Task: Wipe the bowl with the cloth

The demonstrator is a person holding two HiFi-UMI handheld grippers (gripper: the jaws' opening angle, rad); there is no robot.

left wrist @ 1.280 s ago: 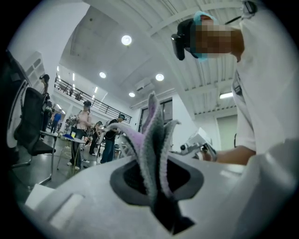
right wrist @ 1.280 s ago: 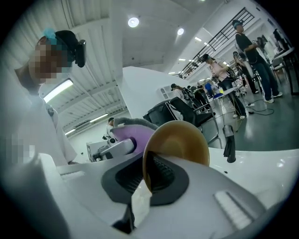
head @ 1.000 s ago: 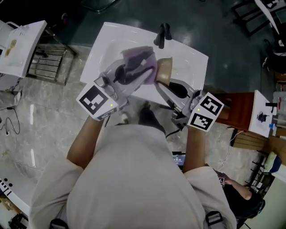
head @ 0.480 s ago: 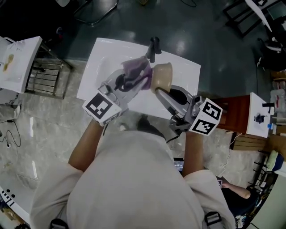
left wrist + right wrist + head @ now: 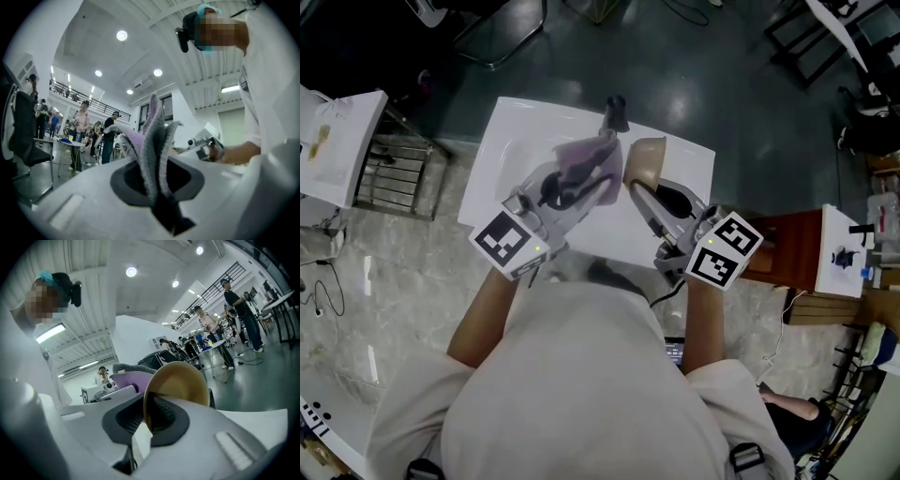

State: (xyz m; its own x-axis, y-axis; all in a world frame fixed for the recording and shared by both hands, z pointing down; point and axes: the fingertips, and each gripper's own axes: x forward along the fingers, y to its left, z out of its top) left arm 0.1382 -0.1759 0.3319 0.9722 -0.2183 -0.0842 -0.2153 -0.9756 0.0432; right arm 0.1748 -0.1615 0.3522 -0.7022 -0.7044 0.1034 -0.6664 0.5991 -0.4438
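In the head view my left gripper (image 5: 574,184) is shut on a purple and grey cloth (image 5: 587,159), held above the white sink (image 5: 510,131). Its folds (image 5: 152,140) rise straight up between the jaws in the left gripper view. To the right my right gripper (image 5: 634,195) is shut on the rim of a tan bowl (image 5: 643,161), which stands on edge beside the cloth. The right gripper view has the bowl (image 5: 180,379) clamped by its rim, open side toward the camera, and the cloth (image 5: 129,379) just left of it. I cannot tell whether cloth and bowl touch.
A dark faucet (image 5: 614,112) stands at the sink's far edge, just past the cloth. A white cabinet with a wire rack (image 5: 394,159) is at the left. A brown stand (image 5: 787,248) and white table (image 5: 848,248) are at the right. People stand in the background of the gripper views.
Both grippers have shifted slightly away from me toward the faucet. Cloth and bowl have stayed close together, and both grips held.
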